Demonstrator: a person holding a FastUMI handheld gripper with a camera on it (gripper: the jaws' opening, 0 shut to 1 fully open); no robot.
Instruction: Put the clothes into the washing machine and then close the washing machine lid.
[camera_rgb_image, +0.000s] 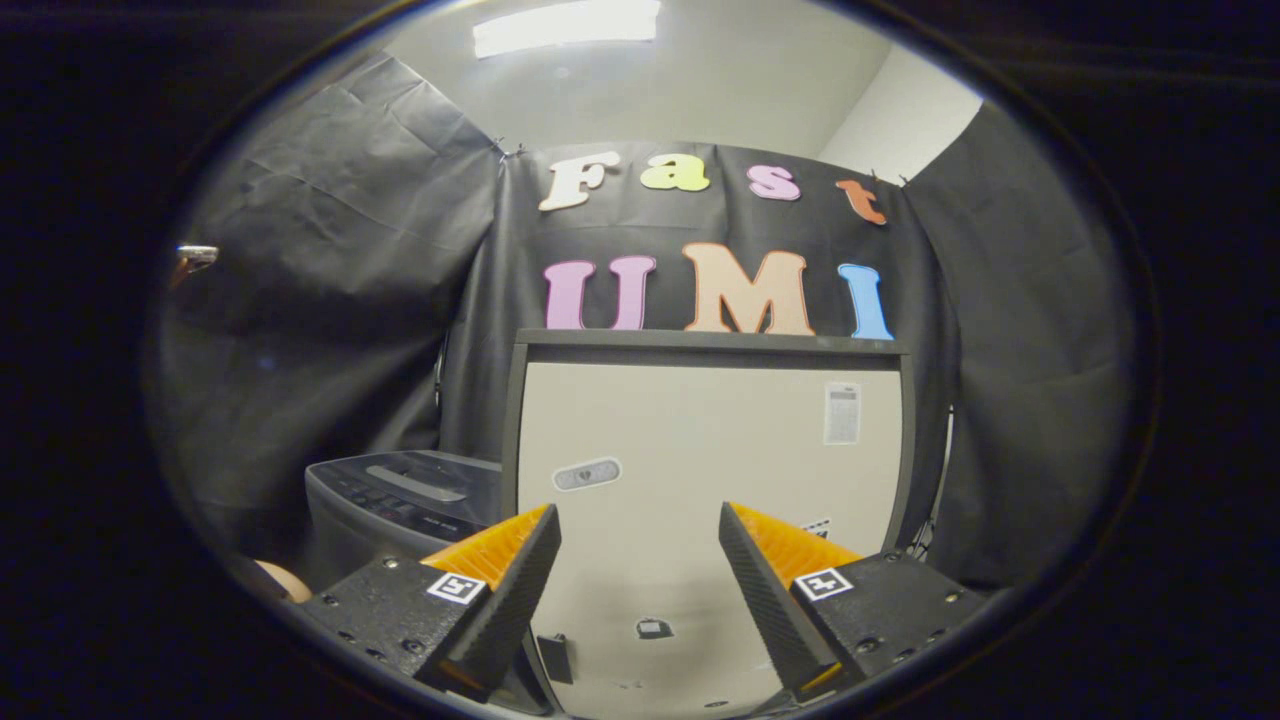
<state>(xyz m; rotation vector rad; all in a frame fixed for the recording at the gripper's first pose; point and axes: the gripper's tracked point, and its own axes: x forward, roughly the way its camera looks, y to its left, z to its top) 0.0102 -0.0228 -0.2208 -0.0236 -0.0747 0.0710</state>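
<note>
The washing machine's lid (700, 440) stands raised upright just beyond my fingers, its pale inner face turned toward me with a dark frame around it. To the left of the lid lies the machine's dark control panel (410, 495) with buttons. My gripper (640, 555) is open, its two fingers (510, 580) spread wide with nothing between them, pointing at the lid's lower part. No clothes are in sight.
Black cloth walls close the booth behind and on both sides of the machine. A small rounded tan thing (285, 582) peeks out beside the left finger, below the control panel. A ceiling light (565, 25) glows overhead.
</note>
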